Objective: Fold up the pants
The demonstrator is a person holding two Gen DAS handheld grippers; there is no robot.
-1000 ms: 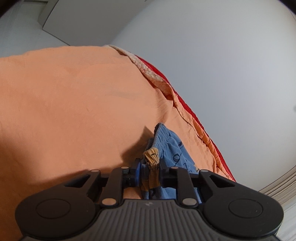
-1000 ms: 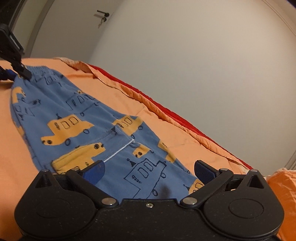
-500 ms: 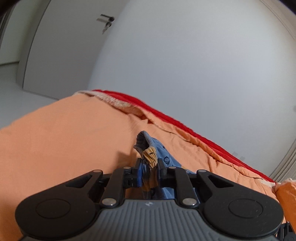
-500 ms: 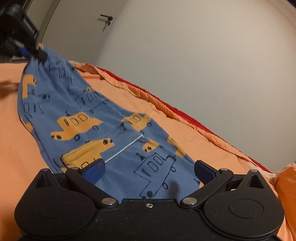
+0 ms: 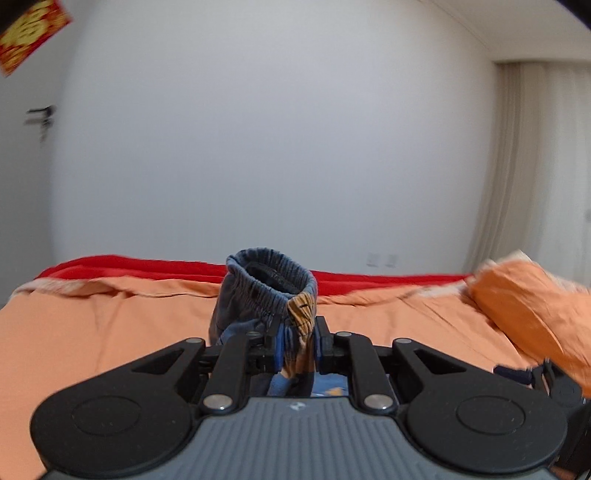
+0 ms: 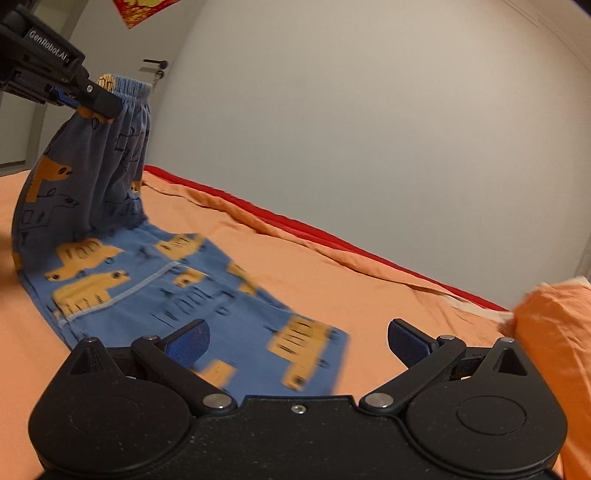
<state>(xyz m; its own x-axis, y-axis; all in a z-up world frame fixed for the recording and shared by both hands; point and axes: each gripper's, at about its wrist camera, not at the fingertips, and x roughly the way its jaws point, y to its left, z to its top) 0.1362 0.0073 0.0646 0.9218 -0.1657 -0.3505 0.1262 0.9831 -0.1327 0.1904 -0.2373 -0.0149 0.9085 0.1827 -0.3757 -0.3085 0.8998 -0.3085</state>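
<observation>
we've got the left gripper [image 5: 297,345] pinched tight on the elastic waistband of the pants [image 6: 192,280], with the bunched blue and orange fabric squeezed right between its blue pads. in the left wrist view the waistband loops up above the fingers like a little ring, and we can see into the opening. from the right wrist view that same gripper [image 6: 101,105] sits up in the top left corner, holding the waist end in the air, so that part of the pants hangs down like a curtain and meets the orange bedsheet [image 6: 332,280] below.

the rest of the pants lies flat on the sheet, running from under the raised end down toward our right gripper [image 6: 295,341]. blue fabric, orange bus and truck print, a pale seam line across the middle. the lower end looks a bit blurry.

the right gripper is spread wide with nothing between its blue pads [image 6: 188,341]. the near end of the pants shows in the gap between the fingers, and the left finger overlaps the fabric in the picture, but we can't tell if it's touching or just above.

around it all: a red blanket edge [image 6: 332,240] along the far side of the bed against the plain wall, an orange pillow [image 6: 550,332] off to the right, and a red and gold paper decoration [image 5: 29,33] high on the wall by a door handle [image 6: 157,64].
</observation>
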